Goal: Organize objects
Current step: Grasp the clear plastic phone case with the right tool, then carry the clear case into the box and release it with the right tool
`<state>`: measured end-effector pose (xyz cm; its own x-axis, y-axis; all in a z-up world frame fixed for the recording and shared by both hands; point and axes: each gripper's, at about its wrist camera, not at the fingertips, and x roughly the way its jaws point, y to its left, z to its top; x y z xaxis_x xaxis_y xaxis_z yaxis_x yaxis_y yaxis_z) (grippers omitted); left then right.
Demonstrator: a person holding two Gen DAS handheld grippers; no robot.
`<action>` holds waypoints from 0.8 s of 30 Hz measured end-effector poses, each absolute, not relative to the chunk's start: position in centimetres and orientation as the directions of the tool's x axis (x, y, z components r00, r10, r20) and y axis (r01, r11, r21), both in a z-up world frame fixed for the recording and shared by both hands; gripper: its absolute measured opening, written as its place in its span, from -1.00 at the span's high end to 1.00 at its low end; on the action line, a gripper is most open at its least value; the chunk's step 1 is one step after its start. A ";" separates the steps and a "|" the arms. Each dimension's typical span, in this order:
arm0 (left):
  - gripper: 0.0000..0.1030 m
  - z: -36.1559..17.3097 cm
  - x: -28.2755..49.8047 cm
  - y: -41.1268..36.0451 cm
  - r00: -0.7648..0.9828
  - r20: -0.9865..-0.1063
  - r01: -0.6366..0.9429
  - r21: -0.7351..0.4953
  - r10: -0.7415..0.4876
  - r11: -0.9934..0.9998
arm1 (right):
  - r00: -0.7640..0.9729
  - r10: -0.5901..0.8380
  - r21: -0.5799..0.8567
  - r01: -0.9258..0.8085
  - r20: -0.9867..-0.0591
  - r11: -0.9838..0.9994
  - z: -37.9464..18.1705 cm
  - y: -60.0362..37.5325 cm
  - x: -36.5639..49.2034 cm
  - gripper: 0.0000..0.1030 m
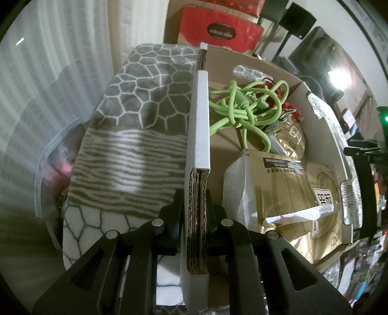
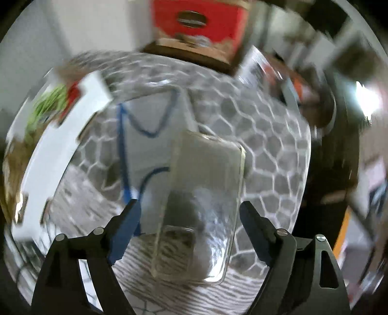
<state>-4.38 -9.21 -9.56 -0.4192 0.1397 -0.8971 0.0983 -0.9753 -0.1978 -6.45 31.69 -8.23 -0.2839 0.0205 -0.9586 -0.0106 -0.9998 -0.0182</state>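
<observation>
My left gripper (image 1: 194, 192) is shut on the white-faced side wall of a cardboard box (image 1: 198, 109), one finger on each side of the corrugated edge. Inside the box lie a tangled green cable (image 1: 242, 106) and gold packets (image 1: 303, 184). In the blurred right wrist view a clear phone case (image 2: 208, 184) lies flat on the grey honeycomb blanket (image 2: 266, 135). My right gripper (image 2: 188, 206) is open above it, with the case between the fingers; the left pad stands well clear of it. A blue cable (image 2: 123, 145) lies on a pale sheet beside the case.
The patterned blanket (image 1: 145, 101) covers the surface left of the box. A red carton (image 1: 218, 26) stands behind the box, and the same red carton (image 2: 201, 21) shows beyond the blanket. A pale blue-rimmed object (image 1: 46, 155) sits at the far left. Dark stands and clutter crowd the right side.
</observation>
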 end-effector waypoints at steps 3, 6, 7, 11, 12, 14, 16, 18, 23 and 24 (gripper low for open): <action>0.77 -9.6 -4.4 -9.2 -0.418 -0.898 0.098 -0.197 0.139 -0.976 | -0.255 0.029 -0.009 -0.080 -0.967 -0.997 -9.6 32.6 -6.2 -0.65; 0.77 -9.5 -4.4 -9.2 -0.418 -0.898 0.097 -0.196 0.139 -0.976 | -0.247 0.003 0.025 -0.107 -0.969 -0.994 -10.5 33.0 -5.7 -0.65; 0.77 -9.6 -4.4 -9.2 -0.418 -0.898 0.098 -0.196 0.139 -0.976 | -0.243 -0.004 0.033 -0.117 -0.970 -0.993 -10.9 33.1 -5.7 -0.65; 0.77 -9.6 -4.4 -9.2 -0.419 -0.897 0.099 -0.197 0.139 -0.975 | -0.245 -0.002 0.033 -0.122 -0.970 -0.992 -11.1 33.1 -5.4 -0.63; 0.77 -9.6 -4.4 -9.3 -0.419 -0.897 0.099 -0.197 0.139 -0.975 | -0.249 -0.002 0.033 -0.121 -0.969 -0.992 -11.0 33.1 -5.3 -0.56; 0.77 -9.6 -4.4 -9.2 -0.419 -0.897 0.098 -0.197 0.139 -0.976 | -0.255 -0.010 0.045 -0.132 -0.967 -0.990 -10.8 33.3 -5.2 -0.55; 0.77 -9.6 -4.4 -9.3 -0.419 -0.897 0.098 -0.197 0.140 -0.975 | -0.256 -0.014 0.049 -0.131 -0.967 -0.990 -10.8 33.4 -5.5 -0.54; 0.77 -9.6 -4.4 -9.2 -0.418 -0.898 0.099 -0.197 0.139 -0.975 | -0.271 -0.006 0.042 -0.126 -0.962 -0.991 -10.5 33.4 -6.0 -0.54; 0.77 -9.5 -4.4 -9.2 -0.419 -0.897 0.100 -0.198 0.139 -0.975 | -0.331 -0.024 0.061 -0.102 -0.943 -0.993 -7.6 32.6 -6.8 -0.54; 0.77 -9.6 -4.4 -9.3 -0.419 -0.897 0.100 -0.199 0.140 -0.975 | -0.345 -0.025 0.058 -0.086 -0.938 -0.995 -6.6 32.1 -6.9 -0.54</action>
<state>-4.42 -9.25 -9.56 -0.4191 0.1398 -0.8971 0.1002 -0.9749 -0.1987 -6.90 32.10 -6.61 -0.3446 -0.0251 -0.9384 -0.0855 -0.9946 0.0580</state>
